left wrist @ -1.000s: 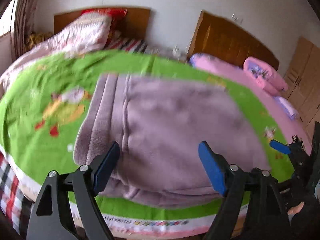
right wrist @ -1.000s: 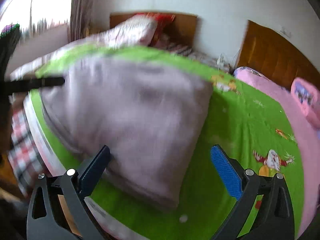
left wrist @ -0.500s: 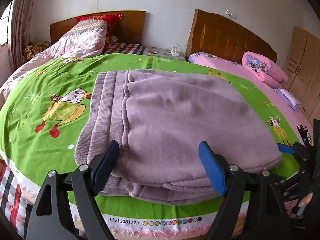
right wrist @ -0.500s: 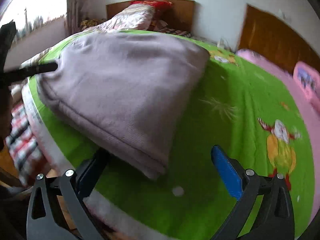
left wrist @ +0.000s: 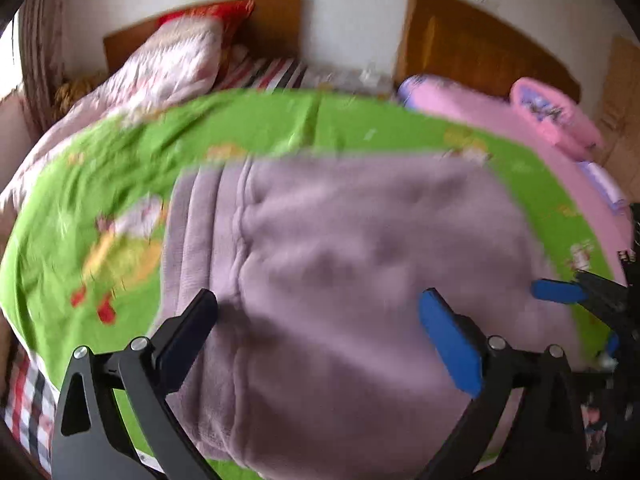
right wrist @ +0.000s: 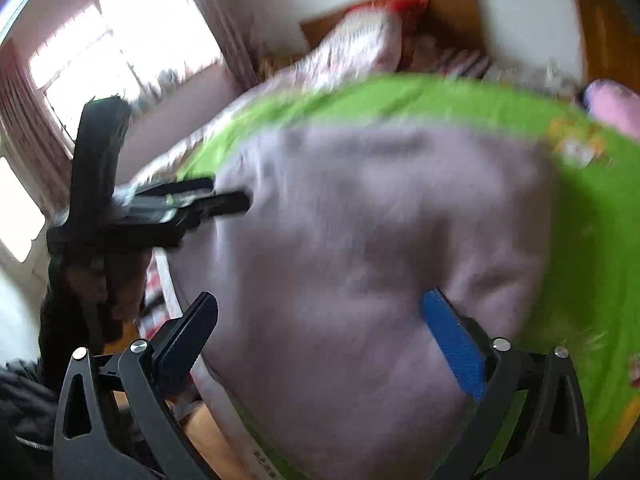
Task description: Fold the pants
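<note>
**Folded pants on bed, both of my grippers spread above them**

Item 1, the pants (left wrist: 360,280): a mauve, fleecy pair, lying folded into a thick rectangular stack on the green bedspread (left wrist: 120,160), close to the bed's near edge. The ribbed waistband runs along the stack's left side in my left wrist view. Layered edges show at the near side of the stack. Both views are blurred, so finer creases cannot be judged.

Item 2, my left gripper (left wrist: 320,324): jaws opening, now spread wide. The pants lie below and between the 2 fingers, but neither pad presses on the fabric. Nothing is held.

Item 3, my right gripper (right wrist: 320,324): fingers spread wide over the right part of the stack, pads not pressing on the cloth. Nothing is held. In the left wrist view this gripper shows at the right edge, its blue pad over the stack's right-hand end.

Item 4, surroundings: the bedspread carries cartoon prints. A floral quilt (left wrist: 172,60) is heaped against a wooden headboard (left wrist: 276,20) at the far left. A second bed with pink bedding (left wrist: 460,100) stands to the right. A bright window (right wrist: 120,40) with curtains shows in the right wrist view.
</note>
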